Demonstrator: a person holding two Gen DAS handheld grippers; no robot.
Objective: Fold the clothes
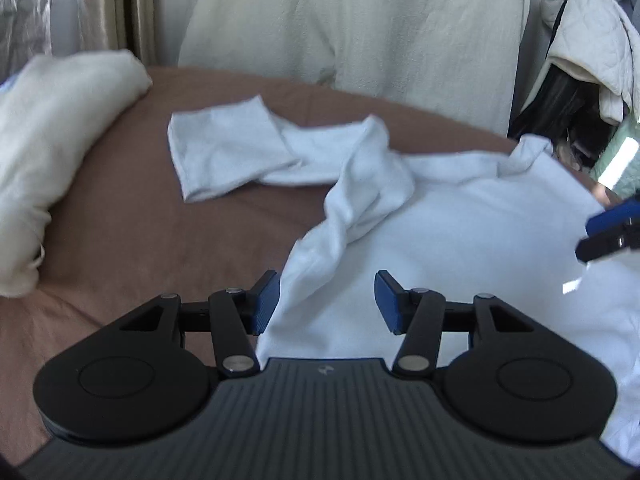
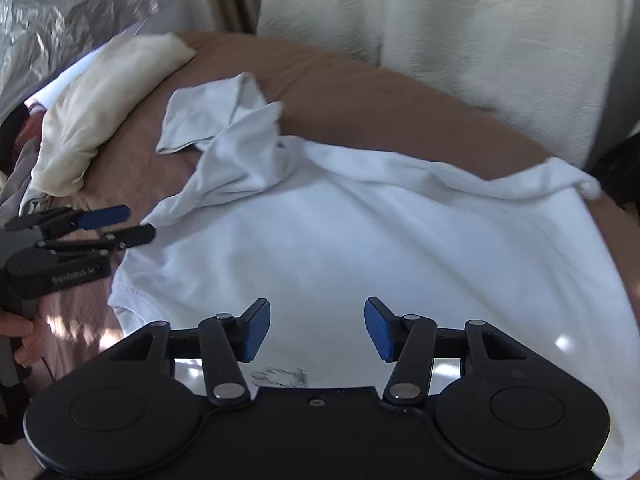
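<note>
A white long-sleeved shirt (image 1: 472, 216) lies spread on a brown bed sheet (image 1: 132, 216). Its left sleeve (image 1: 228, 148) stretches away crumpled and twisted toward the far left. My left gripper (image 1: 326, 300) is open and empty, low over the shirt's left side edge. My right gripper (image 2: 317, 330) is open and empty over the middle of the shirt's body (image 2: 360, 240). A small dark print (image 2: 280, 378) shows on the fabric just below it. The left gripper also shows in the right wrist view (image 2: 132, 224), at the shirt's left edge. The right gripper's tip shows at the left wrist view's right edge (image 1: 612, 228).
A cream pillow (image 1: 52, 152) lies at the left of the bed. A cream duvet or curtain (image 1: 360, 20) hangs behind the bed. Clothes (image 1: 588, 52) are piled at the far right. Crinkled silver foil (image 2: 68, 12) covers the wall at the far left.
</note>
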